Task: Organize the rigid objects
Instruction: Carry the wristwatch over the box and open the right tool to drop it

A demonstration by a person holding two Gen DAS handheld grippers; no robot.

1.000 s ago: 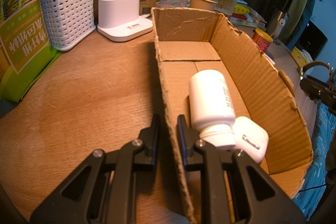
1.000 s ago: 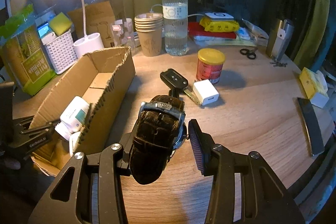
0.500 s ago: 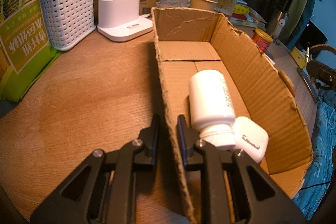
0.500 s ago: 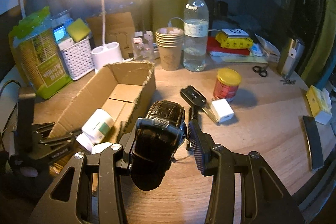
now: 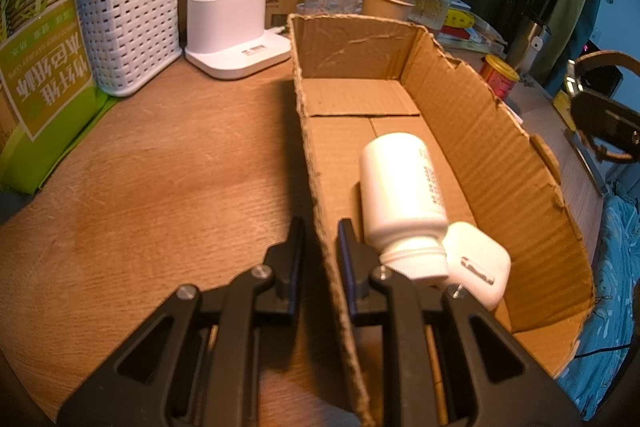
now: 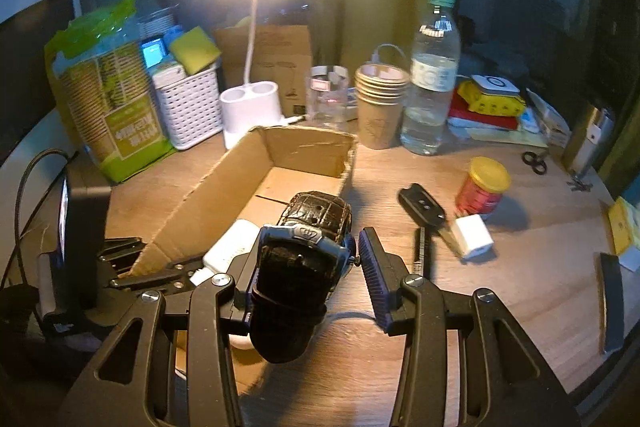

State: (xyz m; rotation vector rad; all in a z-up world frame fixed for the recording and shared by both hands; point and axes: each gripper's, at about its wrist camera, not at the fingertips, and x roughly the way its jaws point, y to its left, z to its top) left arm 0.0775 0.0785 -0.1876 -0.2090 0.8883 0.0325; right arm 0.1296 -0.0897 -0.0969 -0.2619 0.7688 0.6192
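Left wrist view: the left gripper (image 5: pixel 320 247) has its jaws closed on the near left wall of the cardboard box (image 5: pixel 312 155), one finger outside, one inside. The box runs from the lower centre of the frame towards the upper centre, its walls torn and ragged. Inside, a white pill bottle (image 5: pixel 400 183) lies on its side, its long axis along the box, cap towards the bottom of the frame. A white earbud case (image 5: pixel 476 267) lies touching the cap, at lower right. At the right edge, the watch (image 5: pixel 604 115) shows partly as a brown loop.

Right wrist view: the right gripper (image 6: pixel 308 259) holds the watch (image 6: pixel 304 267) at the frame's centre, jaws part open, the strap looped over the left finger; whether the right pad touches it I cannot tell. The strap is dark, crocodile-grained leather with a silver clasp bearing a crown. The strap's loop runs from bottom centre upward, hanging over the box's (image 6: pixel 200 195) near end. On the desk (image 6: pixel 520 291) at right lie a car key (image 6: pixel 422 205) and a white charger (image 6: pixel 472 237).
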